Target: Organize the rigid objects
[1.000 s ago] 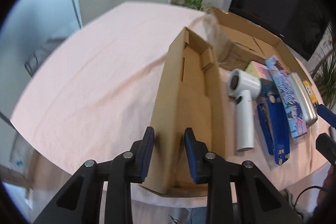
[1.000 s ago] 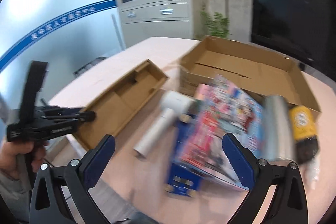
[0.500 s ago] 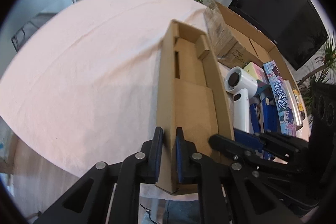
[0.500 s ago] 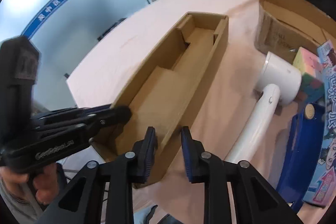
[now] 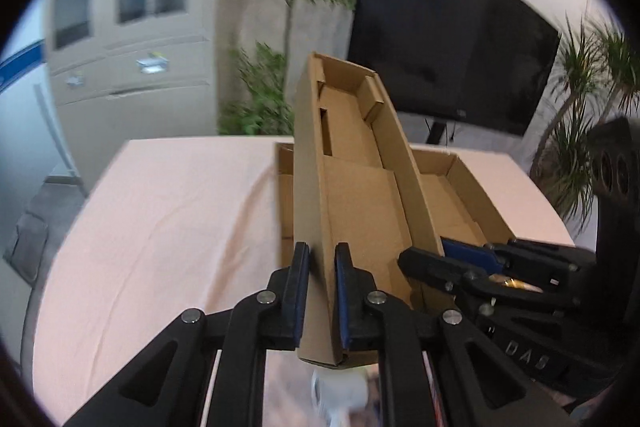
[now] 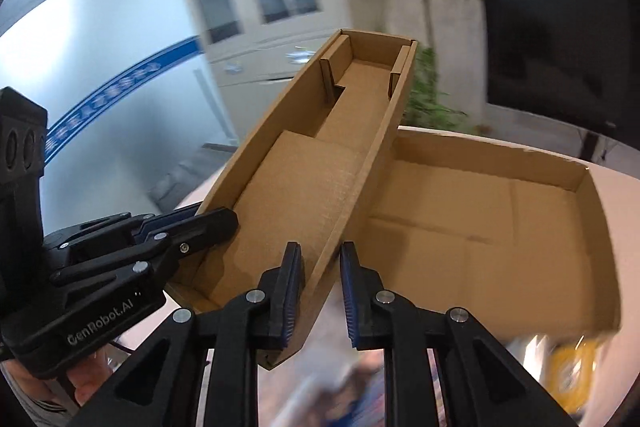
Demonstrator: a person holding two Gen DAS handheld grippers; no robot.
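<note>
Both grippers are clenched on the same long narrow cardboard tray (image 5: 360, 195): the left gripper (image 5: 322, 291) pinches its left side wall near the close end, and the right gripper (image 6: 316, 291) pinches the opposite wall, one pad inside the tray and one outside. The tray is off the table, tilted with its far end raised, hanging above the near edge of the large open carton (image 6: 500, 211) that sits on the pink tablecloth (image 5: 172, 211). From where I stand the weak point looks like the grip itself. Each tool holds only a thin single wall close to one end, so the long free end acts as a lever, and the cardboard could bend or slide out from between the pads. If the two hands drift apart or twist unevenly, the walls may splay or tear. Lowering it at this tilt, the tray's end could catch the carton's rim and jam, or shove the carton across the cloth. The blurred things below (image 6: 344, 399) could be knocked too.
</note>
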